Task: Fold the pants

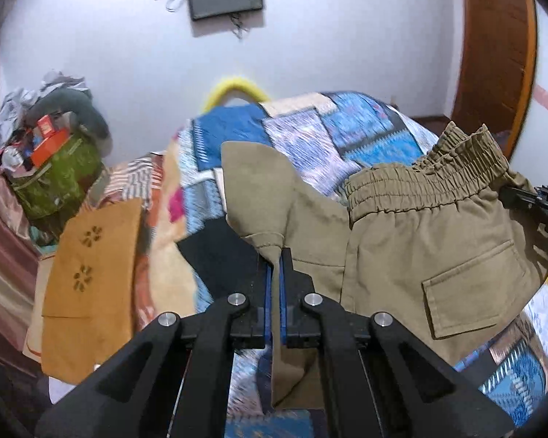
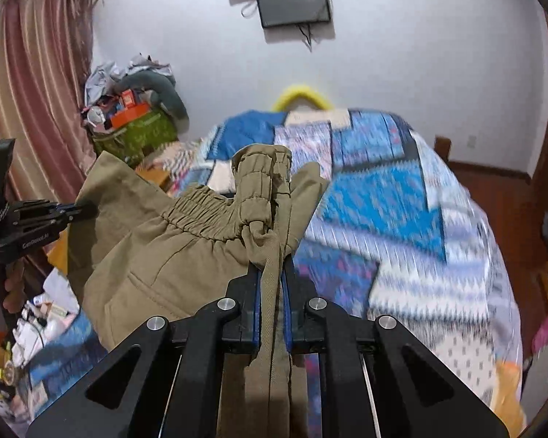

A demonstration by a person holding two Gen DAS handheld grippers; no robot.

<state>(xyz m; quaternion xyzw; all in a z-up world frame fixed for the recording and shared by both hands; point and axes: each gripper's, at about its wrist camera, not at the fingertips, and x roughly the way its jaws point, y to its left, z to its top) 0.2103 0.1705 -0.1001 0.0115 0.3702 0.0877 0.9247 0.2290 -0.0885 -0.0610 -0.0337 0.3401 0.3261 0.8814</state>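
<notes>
Olive-khaki pants [image 1: 420,233] with an elastic waistband [image 1: 431,179] and a flap pocket [image 1: 471,288] hang in the air above the bed. My left gripper [image 1: 276,259] is shut on a hemmed corner of the pants. My right gripper [image 2: 276,266] is shut on a bunched fold of the pants [image 2: 186,241] by the waistband. In the left wrist view the right gripper [image 1: 529,200] shows at the right edge. In the right wrist view the left gripper [image 2: 80,211] shows at the left, pinching the cloth.
A bed with a blue patchwork quilt [image 2: 402,211] lies under the pants. An orange cloth [image 1: 91,284] hangs off its left side. A green bag with clutter [image 1: 54,179] stands by the pink curtain [image 2: 29,91]. A screen [image 2: 292,3] hangs on the wall. A wooden door [image 1: 493,54] is right.
</notes>
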